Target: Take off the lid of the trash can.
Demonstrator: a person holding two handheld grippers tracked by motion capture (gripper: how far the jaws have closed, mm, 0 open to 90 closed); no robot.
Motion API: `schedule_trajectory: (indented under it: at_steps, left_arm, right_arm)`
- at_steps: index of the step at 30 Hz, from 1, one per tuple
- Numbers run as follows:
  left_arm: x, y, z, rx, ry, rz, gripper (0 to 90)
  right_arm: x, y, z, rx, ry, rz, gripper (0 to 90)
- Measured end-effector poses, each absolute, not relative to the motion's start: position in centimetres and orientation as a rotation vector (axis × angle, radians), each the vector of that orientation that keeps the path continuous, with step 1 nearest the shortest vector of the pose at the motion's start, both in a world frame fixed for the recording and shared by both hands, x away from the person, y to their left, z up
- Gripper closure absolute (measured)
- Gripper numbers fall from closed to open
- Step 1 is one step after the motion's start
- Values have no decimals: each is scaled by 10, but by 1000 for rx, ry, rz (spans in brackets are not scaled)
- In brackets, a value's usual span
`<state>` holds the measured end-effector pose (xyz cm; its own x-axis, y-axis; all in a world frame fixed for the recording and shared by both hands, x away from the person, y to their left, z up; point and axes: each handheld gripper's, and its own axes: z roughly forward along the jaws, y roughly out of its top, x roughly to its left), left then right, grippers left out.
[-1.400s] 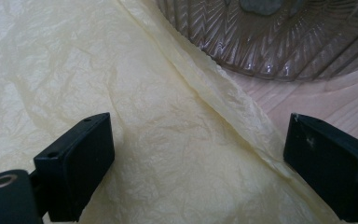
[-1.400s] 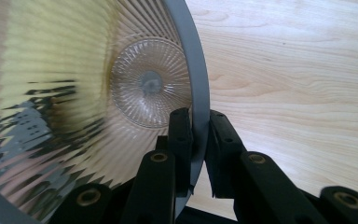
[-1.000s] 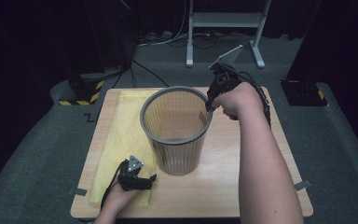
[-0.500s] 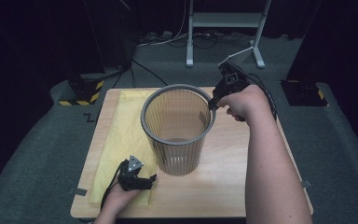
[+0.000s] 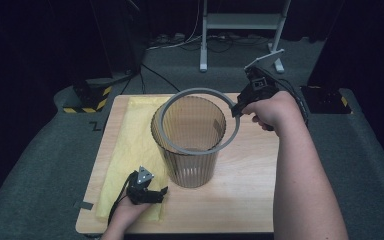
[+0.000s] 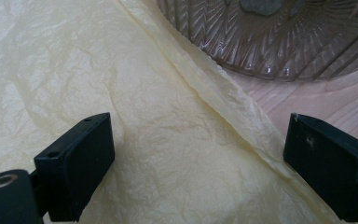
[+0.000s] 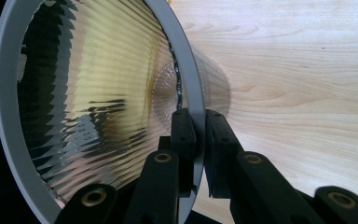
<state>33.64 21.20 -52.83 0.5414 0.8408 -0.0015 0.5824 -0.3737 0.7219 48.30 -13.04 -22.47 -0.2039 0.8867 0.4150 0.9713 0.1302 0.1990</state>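
A wooden board (image 5: 240,200) lies on a grey table, and every place below is given relative to the ribbed, translucent brown bin (image 5: 190,150) standing upright at the board's middle.

Nearest the viewer, to the near left of the bin, the left gripper (image 5: 152,192) rests on a flat, crinkled pale yellow bag (image 5: 125,135) spread over the board's left part. In the left gripper view its two black jaws stand wide apart with nothing gripped; the yellow bag (image 6: 158,140) lies beneath them, its folded edge running diagonally between them, and the bin's ribbed base (image 6: 270,42) sits just beyond on the bare wood.

At the bin's top, a grey ring (image 5: 200,120) sits tilted: raised on the right, dipping on the near side. It is no longer seated flush on the rim. On the bin's far right, the right gripper (image 5: 237,109) pinches this ring. In the right gripper view the jaws are nearly together, clamped on the grey ring (image 7: 186,74) from inside and outside, with the bin's ribbed interior (image 7: 88,98) to the left.

Beyond the bin, past the table's far edge, stand a white metal stand (image 5: 240,30), cables, and at far left a black-and-yellow striped block (image 5: 87,100). A dark mark like the letter Z (image 5: 96,126) sits on the table just left of the board. No brand or label is legible.
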Motion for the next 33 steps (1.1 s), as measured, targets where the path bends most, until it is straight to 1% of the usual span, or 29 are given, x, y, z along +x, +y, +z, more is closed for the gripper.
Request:
schedule_trajectory:
  at_steps: [8,33]
  left_arm:
    - [336,212,-528,2096,1144,487,86]
    - [336,212,-528,2095,1143,491,86]
  right_arm:
    - [480,-148,-223,-1868,-2192,-653,838]
    - [475,-212,-235,-1958,-2095,-674,837]
